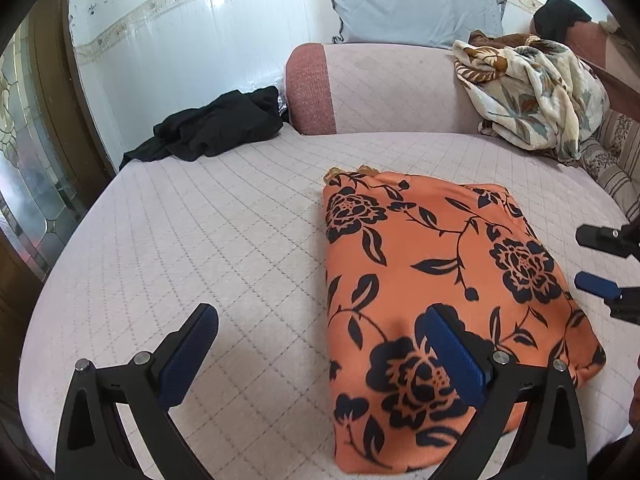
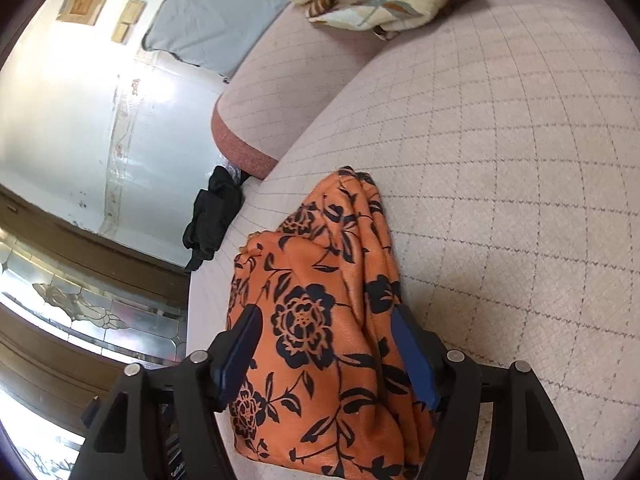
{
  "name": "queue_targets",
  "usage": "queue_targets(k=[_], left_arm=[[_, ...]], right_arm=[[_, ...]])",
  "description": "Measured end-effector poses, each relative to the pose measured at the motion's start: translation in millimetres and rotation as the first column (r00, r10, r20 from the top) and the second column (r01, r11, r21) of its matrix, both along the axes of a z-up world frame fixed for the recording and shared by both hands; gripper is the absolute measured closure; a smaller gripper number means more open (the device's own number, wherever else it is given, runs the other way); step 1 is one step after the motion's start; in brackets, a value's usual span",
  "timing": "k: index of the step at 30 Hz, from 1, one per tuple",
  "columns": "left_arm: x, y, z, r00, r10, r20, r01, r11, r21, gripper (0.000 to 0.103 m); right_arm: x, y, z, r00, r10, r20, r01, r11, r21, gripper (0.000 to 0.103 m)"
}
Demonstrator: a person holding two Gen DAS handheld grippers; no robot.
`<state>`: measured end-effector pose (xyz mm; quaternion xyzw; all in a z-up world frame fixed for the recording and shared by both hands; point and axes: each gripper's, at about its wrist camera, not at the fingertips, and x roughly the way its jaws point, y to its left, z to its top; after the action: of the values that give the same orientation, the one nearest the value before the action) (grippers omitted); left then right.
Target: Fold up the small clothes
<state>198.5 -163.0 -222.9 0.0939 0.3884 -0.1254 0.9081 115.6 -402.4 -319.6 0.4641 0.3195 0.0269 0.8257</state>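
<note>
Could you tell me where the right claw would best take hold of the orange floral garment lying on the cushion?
Probably its bunched right-hand edge, where the orange floral garment stacks into ridged folds. Those layers stand proud of the quilted cushion, so the open right claw, already straddling that end, could come in low from the near side.

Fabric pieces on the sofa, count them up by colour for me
Orange with black flowers: 1, the folded garment
Black: 2, the crumpled cloth and the cloth on the backrest
Cream with leaf print: 1, the blanket
Total: 4
</note>
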Motion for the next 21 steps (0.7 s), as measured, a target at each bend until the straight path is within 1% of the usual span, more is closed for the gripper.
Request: queue_targets(k=[8, 13, 18, 21], left_arm=[[19, 3, -18, 0.998, 0.0, -0.058, -0.002, 0.999, -0.032, 0.001], [28, 8, -26, 0.996, -0.017, -0.092, 0.01, 0.997, -0.074, 0.001], [32, 6, -25, 0.995, -0.053, -0.086, 0.047, 0.996, -0.071, 0.001], [35, 6, -26, 0.993, -0.061, -0.103, 0.052, 0.995, -0.087, 0.001]], right_arm=[[4, -5, -6, 0.999, -0.006, -0.037, 0.005, 1.0, -0.02, 0.033], [10, -4, -8, 0.998, -0.004, -0.062, 0.001, 0.999, -0.054, 0.033], [14, -3, -9, 0.997, -0.005, -0.077, -0.002, 0.996, -0.085, 0.033], [18, -2, -9, 0.996, -0.002, -0.084, -0.006, 0.995, -0.098, 0.033]])
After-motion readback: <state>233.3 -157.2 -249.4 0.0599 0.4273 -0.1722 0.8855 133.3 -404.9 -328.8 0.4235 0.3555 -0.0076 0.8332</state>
